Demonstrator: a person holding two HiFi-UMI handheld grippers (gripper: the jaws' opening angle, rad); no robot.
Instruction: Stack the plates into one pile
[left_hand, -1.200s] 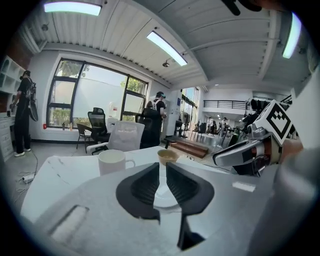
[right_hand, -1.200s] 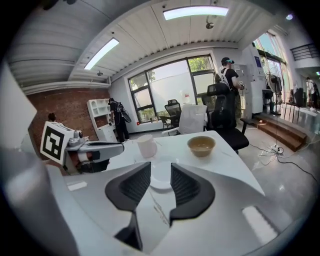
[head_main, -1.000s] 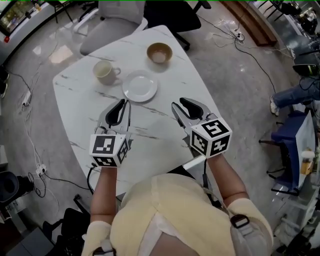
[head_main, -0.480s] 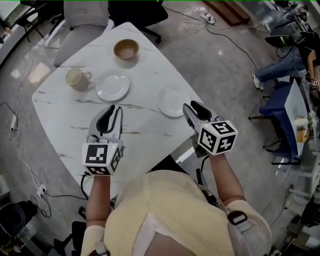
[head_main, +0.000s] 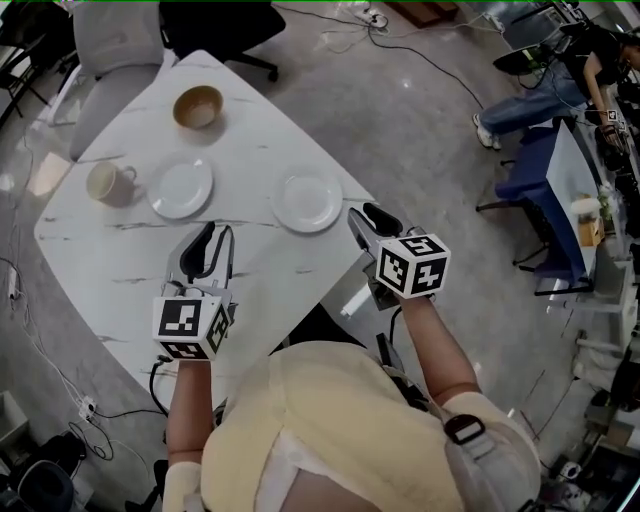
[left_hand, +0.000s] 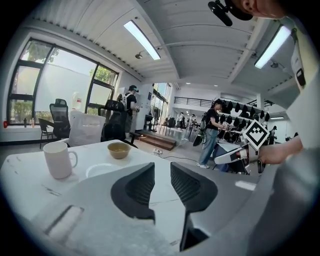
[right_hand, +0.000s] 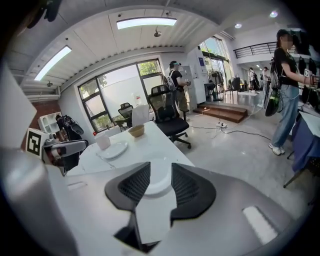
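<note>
Surface: white marble table (head_main: 265, 275) is filling the left half of the head view, one corner pointing at my body.
Plates: left plate (head_main: 181, 188) is lying just beside the cup (head_main: 108, 184). Right plate (head_main: 308, 203) is lying well apart from it, so they are not yet stacked.
Bowl: bowl (head_main: 198, 107) is sitting beyond both, toward the upper left.
Left gripper: I am holding the left gripper (head_main: 210, 232) over bare table below the left plate. Its jaws are slightly apart, having just been opening, with nothing between them.
Right gripper: I am holding the right gripper (head_main: 365, 215) with jaws standing wide, tips just beside the right plate and not gripping it.
Right gripper view alone: the right plate is showing through the gap beyond the tips.
Left gripper view alone: cup, bowl and left plate are lining up past the jaws.
Edges: the right plate is sitting near the table's right edge, and my right marker cube is hanging past it over the floor (head_main: 440, 130).
Open room: bare marble is stretching between the plates and around my left gripper. A grey chair (head_main: 115, 35) and a black chair (head_main: 220, 25) are crowding the far end.
</note>
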